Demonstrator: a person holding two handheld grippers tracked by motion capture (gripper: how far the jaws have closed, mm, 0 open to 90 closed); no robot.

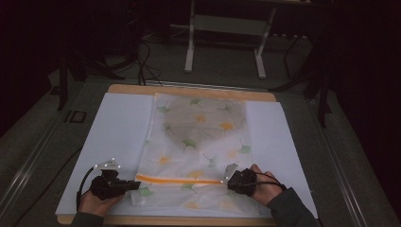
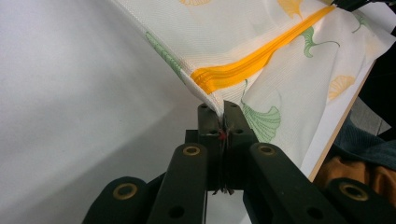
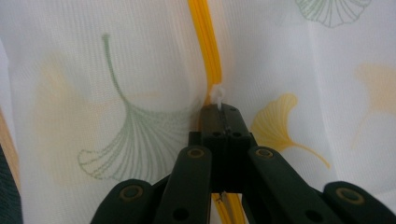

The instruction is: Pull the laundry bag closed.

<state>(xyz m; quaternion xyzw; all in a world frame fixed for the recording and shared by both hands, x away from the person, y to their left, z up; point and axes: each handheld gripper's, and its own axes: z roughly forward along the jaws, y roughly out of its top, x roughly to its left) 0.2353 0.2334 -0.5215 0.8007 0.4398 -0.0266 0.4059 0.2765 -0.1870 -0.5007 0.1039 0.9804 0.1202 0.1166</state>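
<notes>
In the high view, a white mesh bag point(image 1: 198, 151) printed with green and yellow leaves lay flat on a white sheet point(image 1: 118, 127) covering the wooden table point(image 1: 189, 89), its orange zipper point(image 1: 178, 180) running across near the person's edge. The left gripper point(image 1: 135, 185) sat at the zipper's left end and the right gripper point(image 1: 226, 180) at its right end, each held in a hand. In the left gripper view, the jaws were pressed together on the bag's corner point(image 2: 215, 103) just below the end of the orange zipper point(image 2: 261, 58), with the fabric lifted and creased above the white sheet point(image 2: 70, 116). In the right gripper view, the jaws were clamped on a small white zipper pull point(image 3: 217, 97), the orange zipper point(image 3: 207, 46) leading straight away from them over the leaf-patterned mesh.
</notes>
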